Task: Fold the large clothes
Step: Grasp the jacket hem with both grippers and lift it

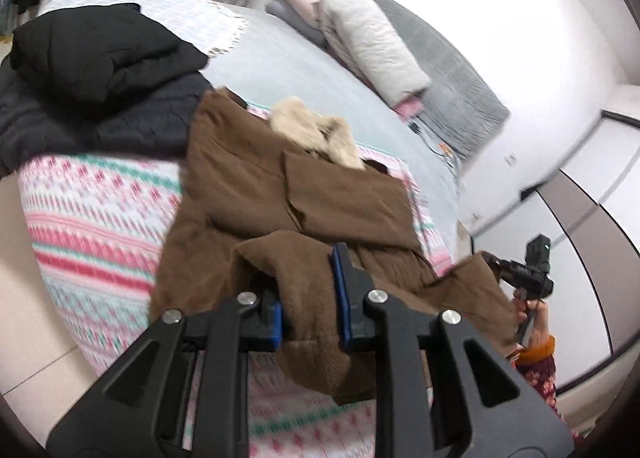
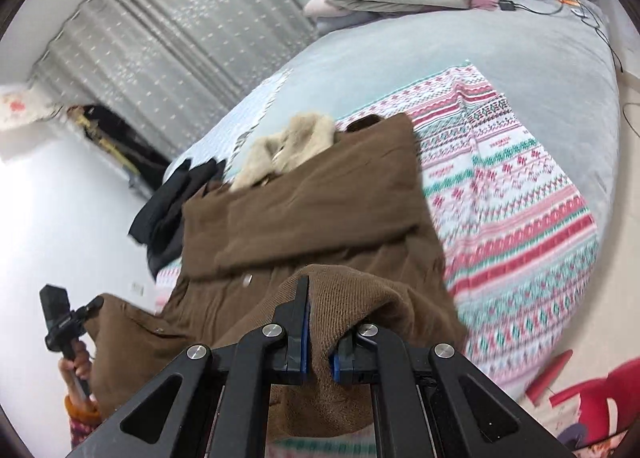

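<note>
Now both grippers have the brown coat (image 1: 248, 181) by its hem, lifted off the patterned blanket (image 1: 88, 217) at lower centre of each view. Danger first: over in the left wrist view's upper left, the dark clothes pile (image 1: 92, 53) touches the coat's shoulder, so a sloppy fold-over could drag into it. The thick fleecy hem could also slip if one side pulls ahead, skewing the fold; the cream fur collar (image 1: 316, 129) may bunch underneath. The left gripper (image 1: 308, 294) is clamped on a fat wad of hem, jaws held slightly apart by it. At far right of that view, a hand (image 1: 534, 322) holds the other tool. The right gripper (image 2: 318, 322) is pinched nearly closed on its hem corner.
</note>
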`<state>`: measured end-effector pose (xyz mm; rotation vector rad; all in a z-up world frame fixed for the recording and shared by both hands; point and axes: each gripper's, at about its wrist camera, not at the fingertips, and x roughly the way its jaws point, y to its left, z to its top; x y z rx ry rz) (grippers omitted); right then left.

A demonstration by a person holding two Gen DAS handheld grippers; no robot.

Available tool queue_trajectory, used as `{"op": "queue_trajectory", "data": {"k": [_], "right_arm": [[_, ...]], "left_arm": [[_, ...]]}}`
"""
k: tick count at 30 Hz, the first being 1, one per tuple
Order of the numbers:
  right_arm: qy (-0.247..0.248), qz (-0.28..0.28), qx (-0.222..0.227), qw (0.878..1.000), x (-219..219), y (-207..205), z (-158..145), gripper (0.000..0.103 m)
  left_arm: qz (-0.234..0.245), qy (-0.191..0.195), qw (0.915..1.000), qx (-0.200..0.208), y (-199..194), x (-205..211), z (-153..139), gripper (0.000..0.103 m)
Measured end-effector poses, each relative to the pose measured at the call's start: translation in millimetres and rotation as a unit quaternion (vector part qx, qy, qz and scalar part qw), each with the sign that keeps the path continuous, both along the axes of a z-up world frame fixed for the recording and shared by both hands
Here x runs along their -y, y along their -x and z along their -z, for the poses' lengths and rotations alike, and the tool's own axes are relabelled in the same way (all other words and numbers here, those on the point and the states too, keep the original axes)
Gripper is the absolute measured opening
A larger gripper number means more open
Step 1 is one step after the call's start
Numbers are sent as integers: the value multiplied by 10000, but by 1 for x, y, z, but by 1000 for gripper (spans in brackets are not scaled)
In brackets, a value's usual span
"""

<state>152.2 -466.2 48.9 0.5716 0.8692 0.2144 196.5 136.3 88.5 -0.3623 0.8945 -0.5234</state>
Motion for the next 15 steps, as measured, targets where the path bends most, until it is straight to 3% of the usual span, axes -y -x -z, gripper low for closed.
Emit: {"op": "queue_trajectory", "data": {"k": [5, 11, 15], "right_arm": [[-144, 280, -301, 9990, 23, -55, 23, 7], [-335, 483, -741, 9955, 40, -106, 71, 10], [-712, 506, -1065, 9905, 46, -125, 100, 20]], "left_arm": [[-310, -151, 9988, -339, -58, -1, 24, 24], [-716, -236, 9922, -994, -119, -7, 76, 30], [-756, -158, 9881, -1330, -137, -7, 101, 52]]}}
